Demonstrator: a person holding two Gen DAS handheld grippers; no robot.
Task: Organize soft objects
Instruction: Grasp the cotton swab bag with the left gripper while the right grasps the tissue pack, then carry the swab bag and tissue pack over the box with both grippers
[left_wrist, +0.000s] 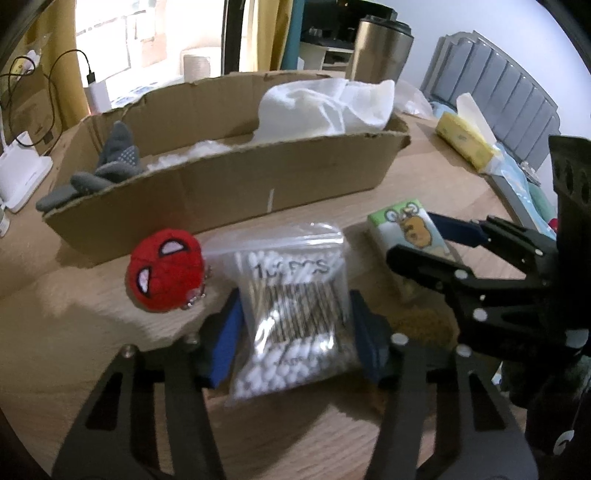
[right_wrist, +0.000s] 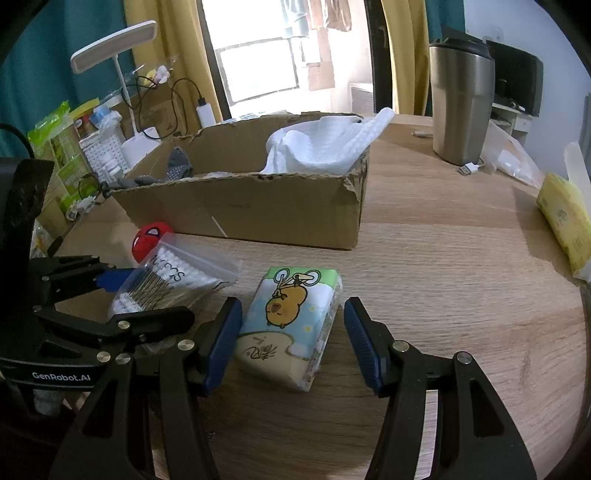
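A wooden table by a bright window, hemmed in by curtains.

Daylight pours through the window (right_wrist: 258, 62) straight ahead, flanked by yellow curtains (right_wrist: 402, 55) and a teal wall (right_wrist: 44, 62). The light-grained wooden table (right_wrist: 443, 258) spreads underneath. A white desk lamp (right_wrist: 114, 44) stands ahead to the left, a steel tumbler (right_wrist: 461, 99) ahead to the right, and a grey panelled headboard (left_wrist: 491, 85) lies beyond the table's right edge.

We hold our left gripper (left_wrist: 293, 332) and right gripper (right_wrist: 293, 341) low and side by side, each with blue-padded fingers (right_wrist: 221, 341) spread apart
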